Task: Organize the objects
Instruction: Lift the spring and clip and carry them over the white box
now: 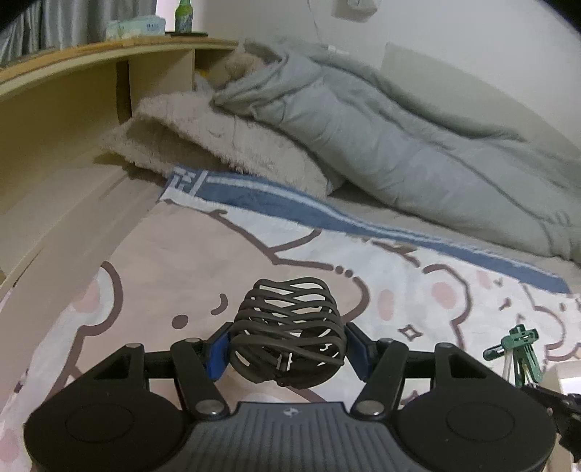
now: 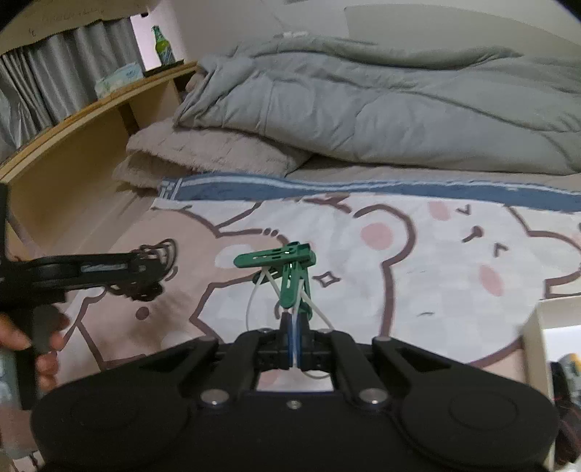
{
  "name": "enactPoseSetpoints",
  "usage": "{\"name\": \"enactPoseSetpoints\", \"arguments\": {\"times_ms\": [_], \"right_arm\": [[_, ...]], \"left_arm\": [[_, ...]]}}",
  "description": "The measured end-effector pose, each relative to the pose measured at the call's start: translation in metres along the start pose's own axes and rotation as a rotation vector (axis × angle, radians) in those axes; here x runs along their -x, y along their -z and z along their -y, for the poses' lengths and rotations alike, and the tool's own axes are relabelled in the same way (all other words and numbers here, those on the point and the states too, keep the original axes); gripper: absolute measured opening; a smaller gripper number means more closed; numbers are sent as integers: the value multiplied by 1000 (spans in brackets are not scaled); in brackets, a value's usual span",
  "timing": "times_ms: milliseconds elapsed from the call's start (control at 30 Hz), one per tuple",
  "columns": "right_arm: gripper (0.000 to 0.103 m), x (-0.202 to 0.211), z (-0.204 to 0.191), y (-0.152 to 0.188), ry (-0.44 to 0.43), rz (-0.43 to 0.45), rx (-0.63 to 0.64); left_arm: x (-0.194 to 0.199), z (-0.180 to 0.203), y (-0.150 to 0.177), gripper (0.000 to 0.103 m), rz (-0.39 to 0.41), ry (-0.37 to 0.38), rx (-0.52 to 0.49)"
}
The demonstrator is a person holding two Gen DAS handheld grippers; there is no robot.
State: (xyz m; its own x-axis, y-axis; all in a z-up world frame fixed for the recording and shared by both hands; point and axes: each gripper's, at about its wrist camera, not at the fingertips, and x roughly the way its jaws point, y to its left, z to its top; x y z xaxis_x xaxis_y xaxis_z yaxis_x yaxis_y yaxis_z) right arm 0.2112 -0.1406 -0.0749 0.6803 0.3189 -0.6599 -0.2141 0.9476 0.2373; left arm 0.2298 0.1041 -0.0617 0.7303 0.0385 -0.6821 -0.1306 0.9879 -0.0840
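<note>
I am looking across a bed [image 2: 363, 174] lying under a cartoon-bear blanket [image 2: 417, 254], with a grey duvet [image 2: 363, 109] bunching against the pale wall [image 1: 472, 54]. A wooden headboard shelf [image 1: 72, 65] is carrying a green bottle [image 2: 161, 45] and a tissue pack [image 1: 136, 26], grey curtains [image 2: 54, 90] hanging behind it.

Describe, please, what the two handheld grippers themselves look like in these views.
Both match: the left gripper and right gripper have black linkage arms with silver pivot bolts, round black discs at each side, and blue pads lining the jaws. The left one's ribbed grey centre plate carries a small white logo.
</note>
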Motion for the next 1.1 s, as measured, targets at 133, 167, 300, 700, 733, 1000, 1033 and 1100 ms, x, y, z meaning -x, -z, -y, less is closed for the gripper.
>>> {"name": "enactPoseSetpoints", "arguments": {"times_ms": [133,167,300,700,733,1000,1033,1100], "right_arm": [[2,19,6,1,19,27,-18],[2,23,6,1,22,34,-20],[2,39,8,4,35,60,-26],[2,83,14,12,21,104,4],[2,86,15,12,19,109,3],[2,106,22,14,3,128,6],[2,108,24,15,2,129,7],[2,111,26,16,5,130,10]], "left_arm": [[27,-1,0,64,20,21,4],[33,0,0,64,25,25,9],[57,3,1,64,58,30,0],[98,19,22,64,79,-24,-60],[100,21,24,64,80,-25,-64],[120,41,37,64,106,-18,-84],[122,44,39,64,104,-20,-87],[123,50,41,64,99,-15,-89]]}}
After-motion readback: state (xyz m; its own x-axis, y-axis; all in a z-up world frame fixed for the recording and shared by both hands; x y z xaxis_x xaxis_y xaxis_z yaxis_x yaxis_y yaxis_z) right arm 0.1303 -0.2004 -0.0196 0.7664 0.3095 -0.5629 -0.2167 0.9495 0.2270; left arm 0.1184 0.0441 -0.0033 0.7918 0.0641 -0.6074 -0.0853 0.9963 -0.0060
